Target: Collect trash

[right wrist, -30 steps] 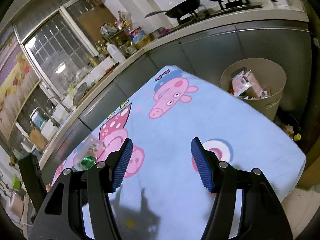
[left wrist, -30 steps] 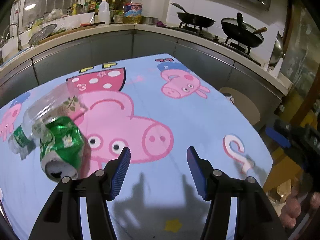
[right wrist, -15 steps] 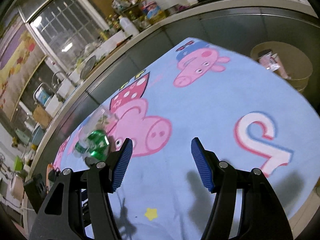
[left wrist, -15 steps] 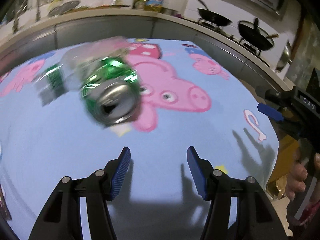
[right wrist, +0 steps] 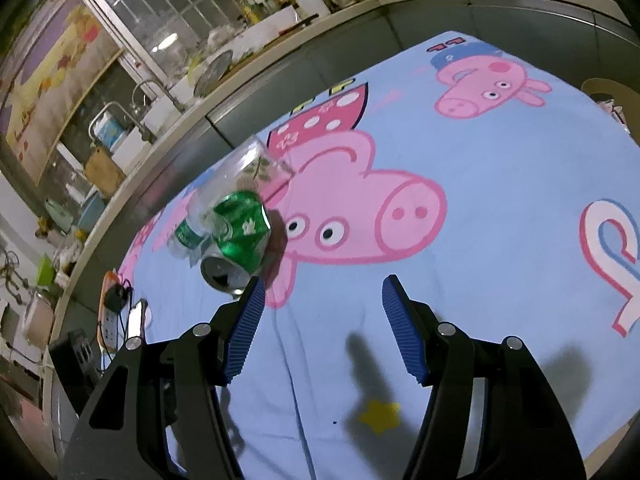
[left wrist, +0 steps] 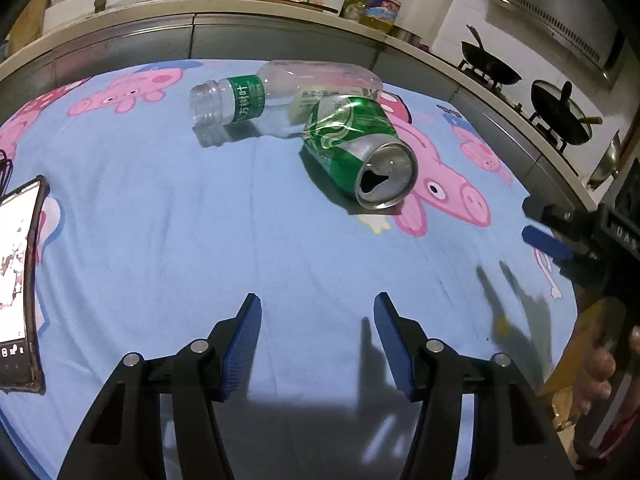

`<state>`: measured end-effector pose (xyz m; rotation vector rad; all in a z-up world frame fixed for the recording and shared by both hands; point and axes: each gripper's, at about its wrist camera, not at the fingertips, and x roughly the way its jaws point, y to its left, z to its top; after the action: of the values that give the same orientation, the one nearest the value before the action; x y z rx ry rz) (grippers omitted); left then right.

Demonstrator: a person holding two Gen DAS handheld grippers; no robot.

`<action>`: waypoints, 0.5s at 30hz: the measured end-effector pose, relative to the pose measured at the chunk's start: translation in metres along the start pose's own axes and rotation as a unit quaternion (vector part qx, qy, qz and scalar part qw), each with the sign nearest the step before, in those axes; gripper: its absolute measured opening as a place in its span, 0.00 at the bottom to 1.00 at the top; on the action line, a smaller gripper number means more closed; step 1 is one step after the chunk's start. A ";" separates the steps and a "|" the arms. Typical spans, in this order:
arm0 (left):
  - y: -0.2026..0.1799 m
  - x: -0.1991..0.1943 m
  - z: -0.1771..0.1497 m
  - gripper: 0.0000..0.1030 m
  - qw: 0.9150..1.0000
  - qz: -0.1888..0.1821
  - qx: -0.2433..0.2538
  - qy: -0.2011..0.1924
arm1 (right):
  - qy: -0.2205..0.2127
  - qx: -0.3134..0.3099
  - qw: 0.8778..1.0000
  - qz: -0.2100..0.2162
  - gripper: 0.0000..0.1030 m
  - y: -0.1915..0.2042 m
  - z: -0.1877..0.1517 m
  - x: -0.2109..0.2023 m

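Note:
A dented green can (left wrist: 356, 152) lies on its side on the blue cartoon-pig tablecloth (left wrist: 200, 240), its open top facing my left gripper. A clear plastic bottle (left wrist: 276, 96) with a green label lies touching it behind. My left gripper (left wrist: 318, 312) is open with nothing between its pads, a short way in front of the can. In the right wrist view the can (right wrist: 240, 232) and bottle (right wrist: 224, 188) lie just ahead and left of my right gripper (right wrist: 322, 296), which is open and holds nothing. The right gripper (left wrist: 548, 240) also shows at the left view's right edge.
A phone (left wrist: 20, 280) lies on the cloth at the left. A power strip (right wrist: 114, 304) sits at the table's left end. A beige bin (right wrist: 612, 96) with rubbish stands past the table's right edge. Kitchen counter, sink and stove with pans (left wrist: 560, 116) ring the table.
Both grippers swung left across the table and sank a little. The can and bottle now sit nearer the middle of the left view and closer to the right gripper. The phone came into view.

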<state>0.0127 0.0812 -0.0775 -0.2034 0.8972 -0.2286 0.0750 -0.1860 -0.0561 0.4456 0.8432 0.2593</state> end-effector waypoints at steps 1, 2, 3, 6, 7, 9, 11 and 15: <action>0.000 0.001 0.001 0.58 1.000 -0.001 0.001 -0.001 | 0.002 0.000 1.000 -0.001 0.59 0.000 -0.001 0.001; 0.000 0.001 0.001 0.58 1.000 -0.002 0.002 -0.003 | 0.004 0.001 1.000 -0.002 0.59 -0.001 -0.001 0.002; -0.001 0.002 0.002 0.58 1.000 -0.002 0.003 -0.003 | 0.006 0.004 1.000 -0.004 0.59 -0.002 -0.001 0.003; -0.001 0.004 0.005 0.58 1.000 -0.008 0.004 -0.005 | 0.009 0.008 1.000 -0.005 0.59 -0.001 0.001 0.008; -0.001 0.005 0.006 0.59 1.000 -0.010 0.004 -0.006 | 0.010 0.007 1.000 -0.005 0.59 -0.001 0.002 0.009; 0.000 0.006 0.009 0.59 1.000 -0.012 0.002 -0.008 | 0.016 0.006 1.000 -0.005 0.59 0.000 0.001 0.014; 0.001 0.007 0.010 0.60 1.000 -0.016 0.000 -0.009 | 0.024 0.004 1.000 -0.007 0.59 0.000 0.000 0.020; 0.002 0.010 0.014 0.63 1.000 -0.020 -0.007 -0.013 | 0.038 0.004 0.999 -0.012 0.59 -0.005 -0.001 0.030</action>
<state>0.0300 0.0813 -0.0764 -0.2378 0.8708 -0.2561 0.0937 -0.1783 -0.0787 0.4357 0.9240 0.2523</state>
